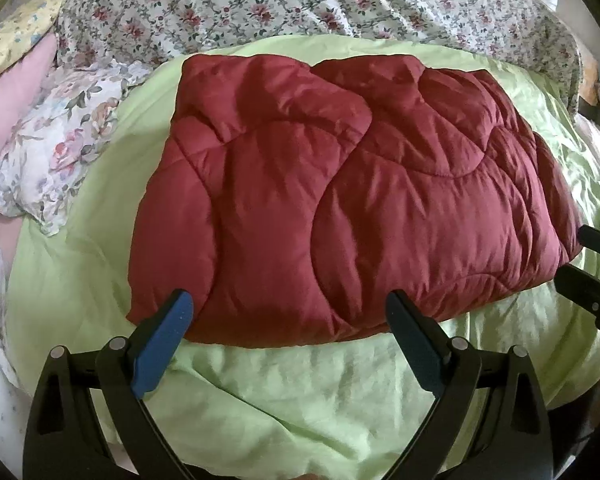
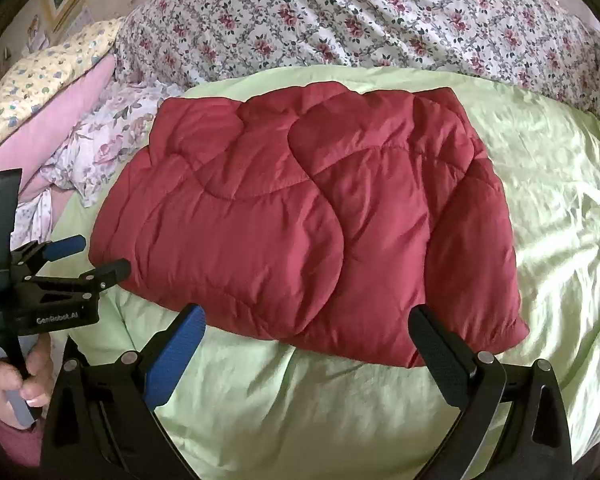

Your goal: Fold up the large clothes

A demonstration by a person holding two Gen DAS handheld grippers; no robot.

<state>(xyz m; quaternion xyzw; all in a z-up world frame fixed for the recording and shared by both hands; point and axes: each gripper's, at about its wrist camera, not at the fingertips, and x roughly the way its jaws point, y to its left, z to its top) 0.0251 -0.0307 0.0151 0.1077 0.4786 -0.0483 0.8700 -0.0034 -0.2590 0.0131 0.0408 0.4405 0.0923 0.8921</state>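
A dark red quilted garment (image 1: 340, 200) lies folded into a thick rectangle on a light green sheet (image 1: 300, 392). It also shows in the right wrist view (image 2: 308, 216). My left gripper (image 1: 290, 308) is open and empty, its jaws wide apart just in front of the garment's near edge. My right gripper (image 2: 308, 320) is open and empty too, hovering at the near edge. The left gripper (image 2: 94, 256) shows in the right wrist view, at the garment's left corner. The right gripper's fingers (image 1: 592, 268) show at the right edge of the left wrist view.
A floral bedspread (image 2: 380, 20) covers the far side of the bed. Pink and yellow pillows (image 2: 60, 92) and a crumpled floral cloth (image 2: 112, 140) lie at the left. The green sheet (image 2: 560, 200) spreads to the right of the garment.
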